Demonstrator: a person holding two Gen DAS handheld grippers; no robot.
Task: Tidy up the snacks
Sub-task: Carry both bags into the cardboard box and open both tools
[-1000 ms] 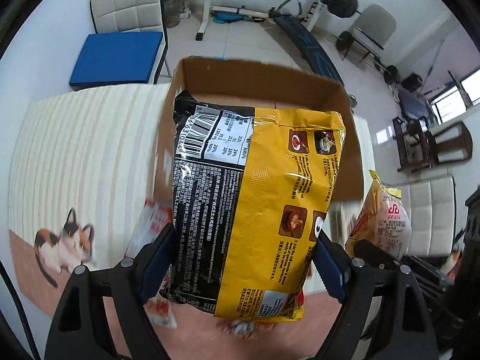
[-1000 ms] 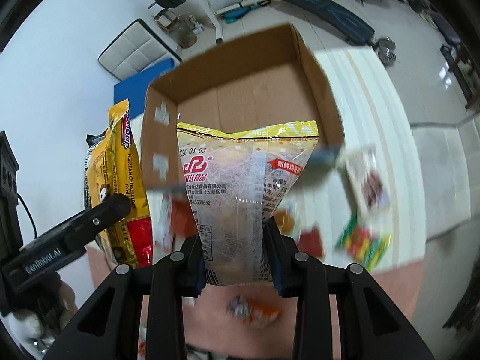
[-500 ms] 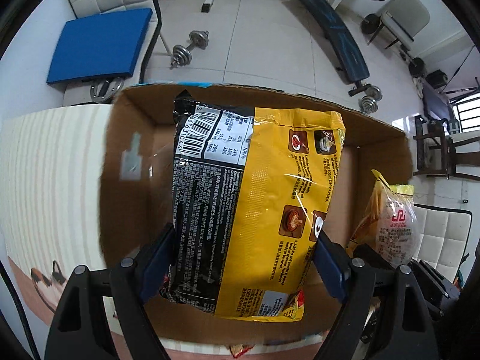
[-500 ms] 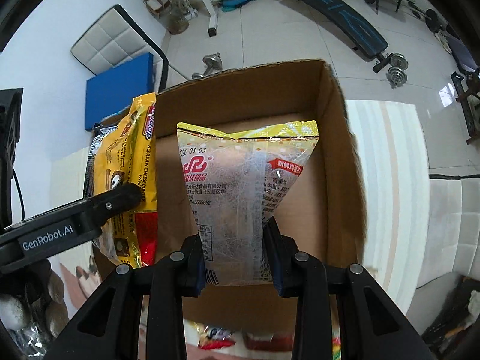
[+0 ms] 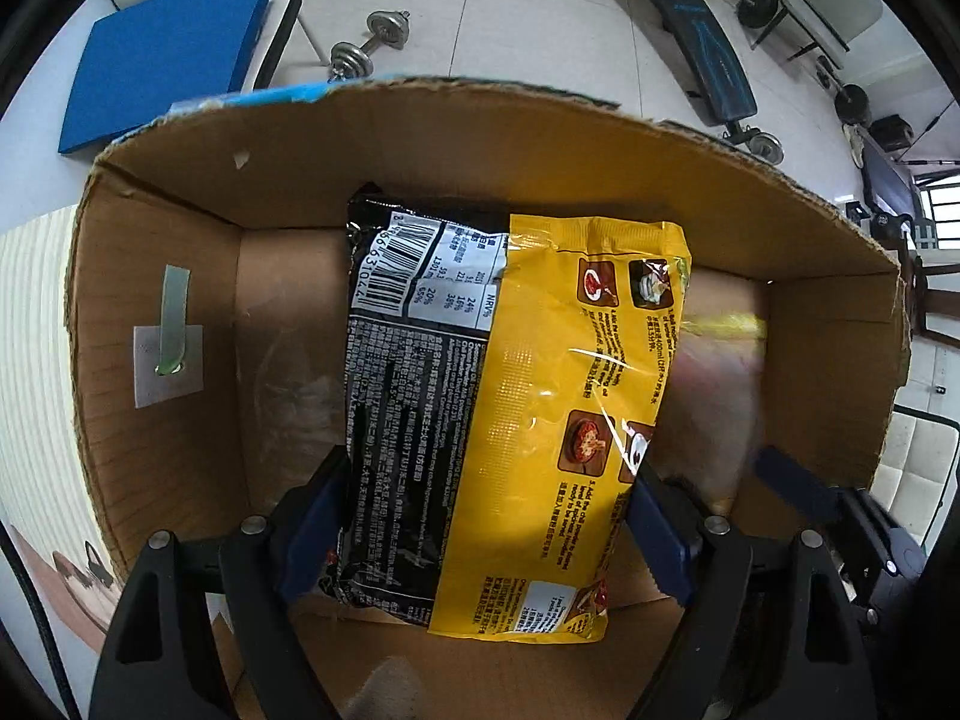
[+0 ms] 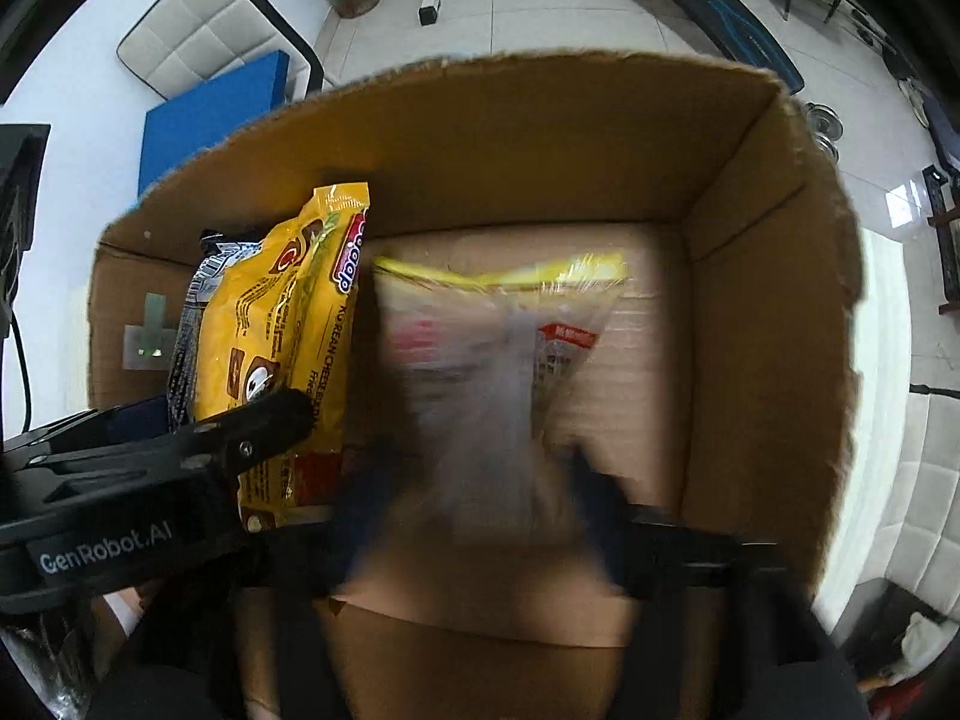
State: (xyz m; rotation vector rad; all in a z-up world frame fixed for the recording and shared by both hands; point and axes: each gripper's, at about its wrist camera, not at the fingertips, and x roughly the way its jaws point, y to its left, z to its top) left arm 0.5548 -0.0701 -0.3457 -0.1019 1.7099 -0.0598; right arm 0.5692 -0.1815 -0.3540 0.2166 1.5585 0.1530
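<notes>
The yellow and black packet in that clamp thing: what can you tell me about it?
The yellow and black plastic noodle packet is a glossy, crinkled pouch. One side is black with a white barcode and nutrition table, the rest yellow with small cooking pictures and printed steps. It hangs upright inside the brown cardboard box, pinched at both edges by the blue pads of the left hand-held gripper.

Daylight is bright and even on the tiled floor. The cardboard box interior is shaded. Glare streaks the yellow noodle packet. Motion blur smears the clear snack bag and right claw. Fisheye distortion bends edges; corners are black.
</notes>
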